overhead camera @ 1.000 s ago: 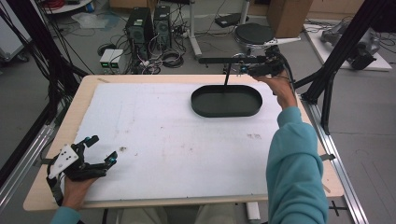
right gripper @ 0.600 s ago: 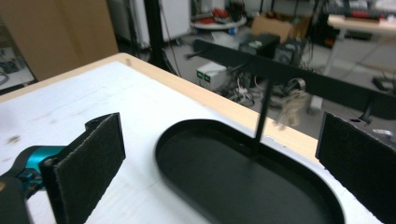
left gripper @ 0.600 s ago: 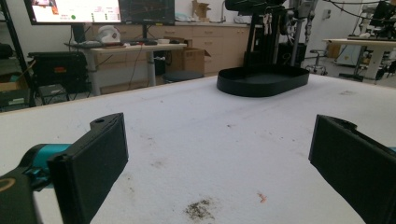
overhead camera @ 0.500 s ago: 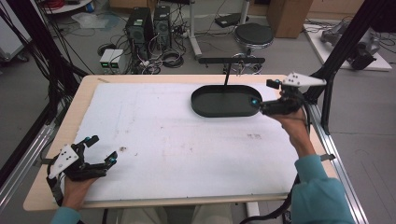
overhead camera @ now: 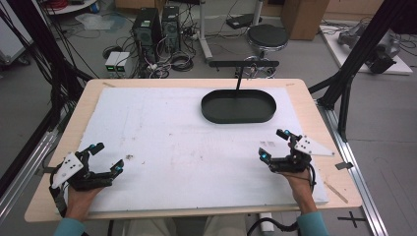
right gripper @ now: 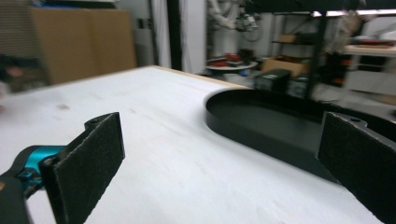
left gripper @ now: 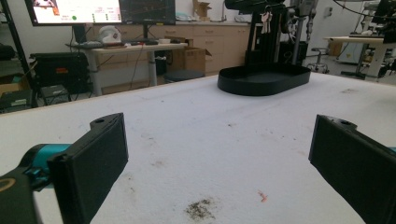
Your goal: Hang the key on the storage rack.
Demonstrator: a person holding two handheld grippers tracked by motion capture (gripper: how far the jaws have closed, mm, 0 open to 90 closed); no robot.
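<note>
Both claws, left claw point(overhead camera: 104, 158) and right claw point(overhead camera: 274, 144), gape, seemingly resting low.

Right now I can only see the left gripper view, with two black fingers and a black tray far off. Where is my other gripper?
Observer: Your right gripper is near the table's right front, fingers spread wide with nothing between them.
Operator: Is it close to the tray?
Observer: It sits apart from the black tray, on the near side; the right gripper view shows the tray's rim just ahead.
Operator: Is anything in the tray?
Observer: From the high view the tray looks empty; a black post stands at its far edge.
</note>
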